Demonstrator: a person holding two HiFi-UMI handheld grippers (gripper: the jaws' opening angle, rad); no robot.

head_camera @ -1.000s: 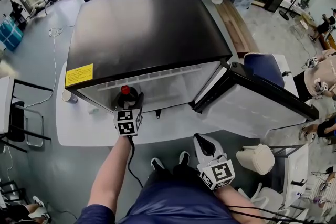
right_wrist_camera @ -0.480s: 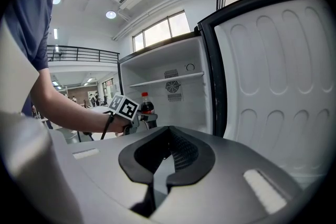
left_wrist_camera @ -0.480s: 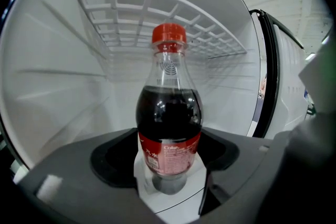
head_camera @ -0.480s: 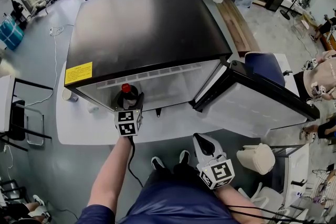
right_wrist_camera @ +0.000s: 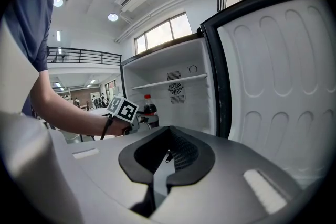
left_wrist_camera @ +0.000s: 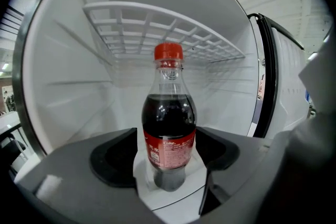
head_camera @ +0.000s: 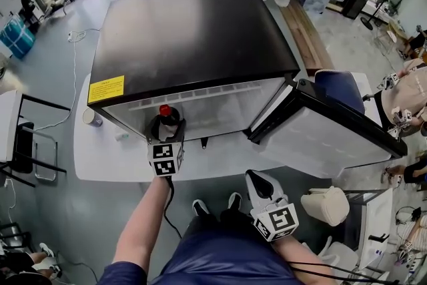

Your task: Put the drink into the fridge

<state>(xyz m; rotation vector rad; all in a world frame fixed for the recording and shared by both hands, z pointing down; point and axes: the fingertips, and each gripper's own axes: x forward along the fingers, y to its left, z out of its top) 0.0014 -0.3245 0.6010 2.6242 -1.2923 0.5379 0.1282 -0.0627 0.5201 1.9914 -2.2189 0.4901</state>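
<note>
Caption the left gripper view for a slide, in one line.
Left tongs hold a red-capped cola bottle upright inside the open white fridge, below its wire shelf.

We note the fridge (head_camera: pixel 193 37) glossy black on top with a smooth white plastic lining (wire shelf (left_wrist_camera: pixel 163 31) likewise white), the bottle (left_wrist_camera: pixel 169 128) clear glossy plastic, the left gripper (left_wrist_camera: pixel 168 162) matt grey.
</note>
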